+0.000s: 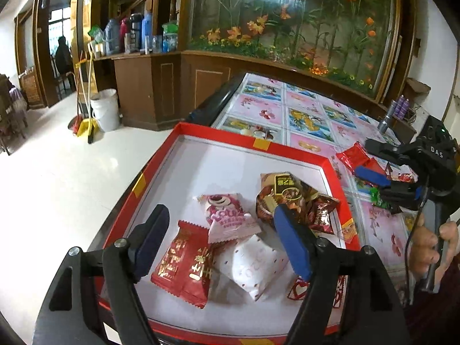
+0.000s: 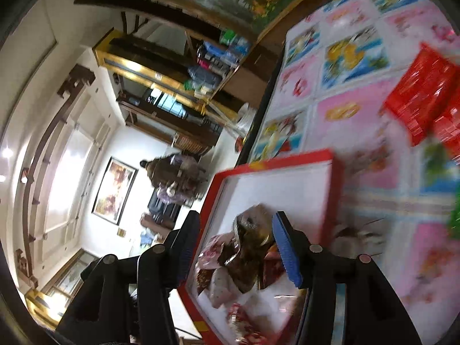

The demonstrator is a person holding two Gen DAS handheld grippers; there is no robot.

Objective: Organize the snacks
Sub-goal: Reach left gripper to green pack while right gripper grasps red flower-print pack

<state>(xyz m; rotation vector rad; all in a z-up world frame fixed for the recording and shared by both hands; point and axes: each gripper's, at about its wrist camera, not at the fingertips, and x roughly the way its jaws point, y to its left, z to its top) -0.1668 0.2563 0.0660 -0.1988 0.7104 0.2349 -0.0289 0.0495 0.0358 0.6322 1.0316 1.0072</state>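
Left gripper (image 1: 218,241) gapes empty over the red tray (image 1: 299,149); right gripper (image 1: 402,182) open at three o'clock, loose wrappers (image 1: 353,153) blurred.

Your right wrist view is smeared with motion blur: the snack heap (image 2: 247,256) in the red tray (image 2: 276,156) reads only as brown, pink and white wrappers, with no print you can make out. The tray's near corner runs off the bottom edge. In your left wrist view, the blue finger (image 1: 290,238) covers part of the brown packets (image 1: 290,198), and the hand (image 1: 431,247) is cut by the right edge.
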